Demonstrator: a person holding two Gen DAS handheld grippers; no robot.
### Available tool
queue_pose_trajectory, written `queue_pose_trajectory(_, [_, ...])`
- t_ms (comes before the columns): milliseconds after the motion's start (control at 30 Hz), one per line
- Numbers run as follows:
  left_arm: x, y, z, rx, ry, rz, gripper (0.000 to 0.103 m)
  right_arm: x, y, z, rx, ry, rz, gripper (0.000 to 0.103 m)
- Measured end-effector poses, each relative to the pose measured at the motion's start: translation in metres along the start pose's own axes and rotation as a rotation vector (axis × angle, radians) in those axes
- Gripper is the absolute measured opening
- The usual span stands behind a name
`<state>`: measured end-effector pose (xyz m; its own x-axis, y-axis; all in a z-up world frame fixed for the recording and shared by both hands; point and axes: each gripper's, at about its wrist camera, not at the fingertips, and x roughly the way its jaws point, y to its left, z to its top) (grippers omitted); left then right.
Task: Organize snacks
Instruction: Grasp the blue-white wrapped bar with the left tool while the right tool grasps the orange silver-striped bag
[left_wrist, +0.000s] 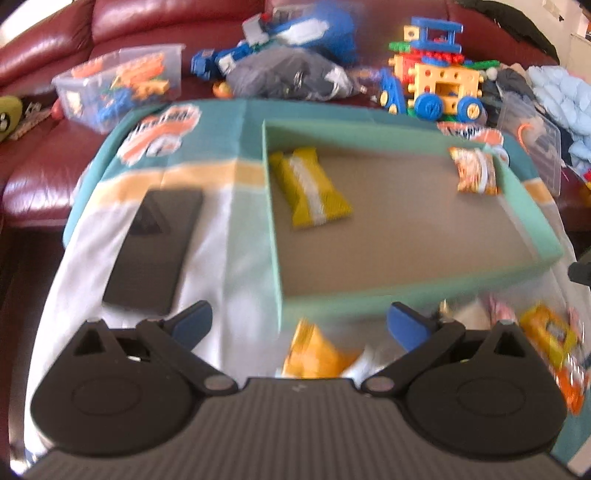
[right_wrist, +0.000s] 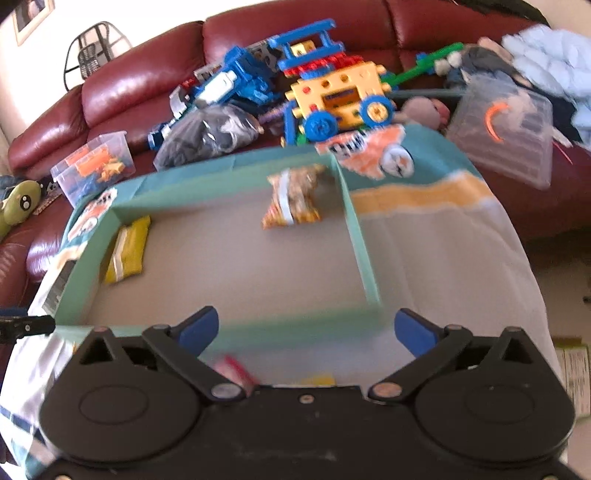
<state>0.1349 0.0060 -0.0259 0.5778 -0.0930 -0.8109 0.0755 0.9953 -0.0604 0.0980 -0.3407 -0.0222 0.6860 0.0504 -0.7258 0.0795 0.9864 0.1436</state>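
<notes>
The dark red leather sofa (left_wrist: 110, 33) fills the background, strewn with building toys that have no part in the job; in front of it lies the printed teal, orange and white cloth (left_wrist: 221, 206), spread as a work surface; on the cloth sits the shallow mint-green cardboard tray with a brown floor (left_wrist: 532, 210), evidently the collecting place, its low walls keeping packets together. Inside the tray, a yellow pillow-shaped snack packet with a white stripe (left_wrist: 310, 188) lies near its far left corner and a smaller orange-and-white printed snack bag (left_wrist: 474, 170) leans in its far right corner, probably so placed to leave the middle free. Left of the tray lies a flat black rectangular slab (left_wrist: 155, 251), apart from it. Outside the tray's near wall wait the loose snacks: a crumpled yellow-orange bag (left_wrist: 317, 352) and a blurred cluster of yellow and orange packets (left_wrist: 554, 343). The left gripper (left_wrist: 299, 325) hangs with jaws spread wide and empty, the crumpled bag just below the gap; the right gripper (right_wrist: 306, 332), likewise wide and empty, hovers over the tray's near wall, a blurred pink-red packet (right_wrist: 234, 369) beneath it.
</notes>
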Motion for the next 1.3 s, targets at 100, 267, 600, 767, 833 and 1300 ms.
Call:
queue_pose_trajectory(100, [-0.006, 0.006, -0.028, -0.006, 0.035, -0.006, 0.103, -0.014, -0.009, -0.026, 0.02, 0.019, -0.012, 0.103])
queue_pose_trajectory(267, [-0.008, 0.013, -0.063, 0.006, 0.087, 0.007, 0.103, -0.025, -0.02, -0.066, 0.032, 0.071, -0.025, 0.103])
queue_pose_trajectory(600, [-0.004, 0.022, -0.086, -0.026, 0.129, 0.02, 0.103, -0.021, -0.018, -0.091, -0.024, 0.11, -0.024, 0.102])
queue_pose_trajectory(767, [0.006, 0.02, -0.084, -0.01, 0.143, 0.025, 0.103, -0.008, -0.017, -0.094, -0.052, 0.134, -0.018, 0.097])
queue_pose_trajectory(833, [0.009, 0.018, -0.083, 0.002, 0.143, 0.026, 0.103, -0.003, -0.015, -0.097, -0.064, 0.153, -0.018, 0.087])
queue_pose_trajectory(1300, [0.008, -0.001, -0.08, 0.083, 0.114, -0.02, 0.036, -0.015, 0.024, -0.111, -0.203, 0.149, -0.061, 0.049])
